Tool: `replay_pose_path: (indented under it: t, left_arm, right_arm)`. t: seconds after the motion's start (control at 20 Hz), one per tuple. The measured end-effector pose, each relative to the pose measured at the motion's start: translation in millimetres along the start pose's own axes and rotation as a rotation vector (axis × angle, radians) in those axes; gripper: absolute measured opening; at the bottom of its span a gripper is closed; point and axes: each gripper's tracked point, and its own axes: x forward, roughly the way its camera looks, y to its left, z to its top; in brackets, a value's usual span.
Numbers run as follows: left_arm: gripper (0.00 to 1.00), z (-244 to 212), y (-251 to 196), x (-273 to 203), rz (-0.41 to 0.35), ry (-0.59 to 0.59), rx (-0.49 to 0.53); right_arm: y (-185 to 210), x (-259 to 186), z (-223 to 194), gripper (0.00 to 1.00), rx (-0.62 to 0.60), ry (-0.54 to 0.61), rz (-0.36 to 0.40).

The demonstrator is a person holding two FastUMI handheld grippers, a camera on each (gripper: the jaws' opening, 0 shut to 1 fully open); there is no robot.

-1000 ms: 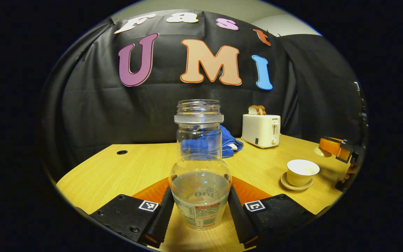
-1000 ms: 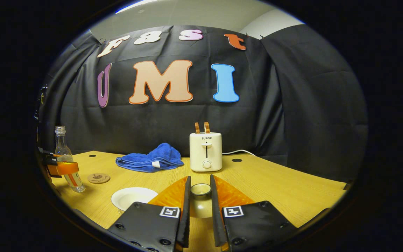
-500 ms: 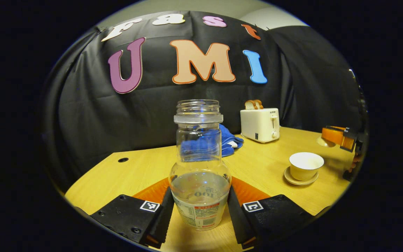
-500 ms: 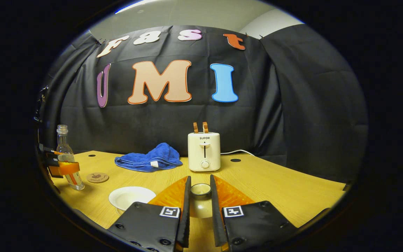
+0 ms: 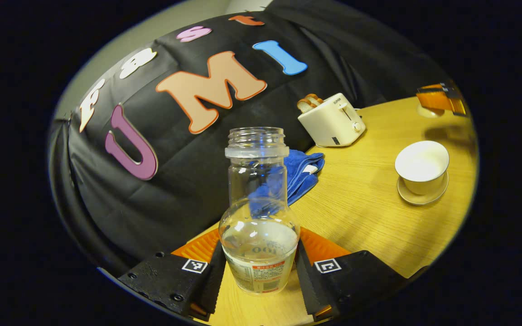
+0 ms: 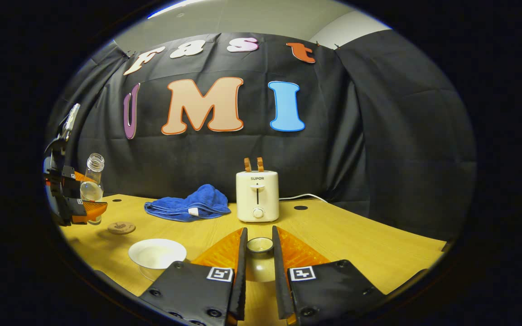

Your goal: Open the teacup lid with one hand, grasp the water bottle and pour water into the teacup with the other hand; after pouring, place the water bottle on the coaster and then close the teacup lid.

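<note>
- Left gripper view: the left gripper (image 5: pixel 259 271) pinches the water bottle (image 5: pixel 259 213) at its lower body, both fingers pressed against the clear plastic. The bottle has no cap and carries some water in its belly.
- The whole scene sits rolled here, the desk (image 5: pixel 369 213) sloping up toward two o'clock, so I judge the bottle is being tipped for the pour.
- At three o'clock from the bottle, well apart, the open teacup (image 5: pixel 422 166) stands on its saucer (image 5: pixel 422 195), nothing covering it. Up at one o'clock is the other gripper with the pale lid beneath it.
- A blue towel (image 5: pixel 306 172) lies just behind the bottle neck, a cream toaster (image 5: pixel 332 121) beyond it.
- Right gripper view: the right gripper (image 6: pixel 258 267) is nearly pressed together, pinching the teacup lid (image 6: pixel 259 262) by its knob, held clear above the desk.
- At eight o'clock the teacup's white rim shows low and near. Out at nine o'clock the bottle leans in the far gripper, with the round coaster (image 6: pixel 121 227) on the desk just below it.
- Step in hand: lid is off, pour is starting. Next move calls for carrying the bottle mouth over the cup's rim and tilting further, slowly, while the lid stays parked aside.
</note>
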Motion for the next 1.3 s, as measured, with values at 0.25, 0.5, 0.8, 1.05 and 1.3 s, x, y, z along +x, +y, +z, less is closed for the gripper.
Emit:
replay_pose_path:
  t: [0.25, 0.5, 0.8, 1.05, 1.3]
  left_arm:
    - [0.7, 15.8, -24.0, 4.2, -0.019, -0.023, 0.23]
    - [0.7, 25.6, -42.3, 6.2, -0.048, -0.049, 0.397]
    - [0.7, 25.7, -50.9, 10.5, -0.064, -0.038, 0.555]
    - [0.7, 23.8, -51.4, 9.7, -0.078, -0.017, 0.648]
    - [0.7, 23.2, -47.8, 12.1, -0.074, 0.003, 0.745]
  right_arm:
    - [-21.1, -1.8, 0.6, 0.31, 0.0, -0.002, -0.035]
    - [-21.6, -1.9, 1.1, 0.31, -0.001, -0.002, -0.037]
    - [-21.9, -1.8, 0.8, 0.31, -0.001, -0.001, -0.038]
    - [-22.2, -1.2, 1.2, 0.31, -0.001, -0.001, -0.038]
    - [-22.0, -1.3, 1.2, 0.31, -0.001, -0.001, -0.038]
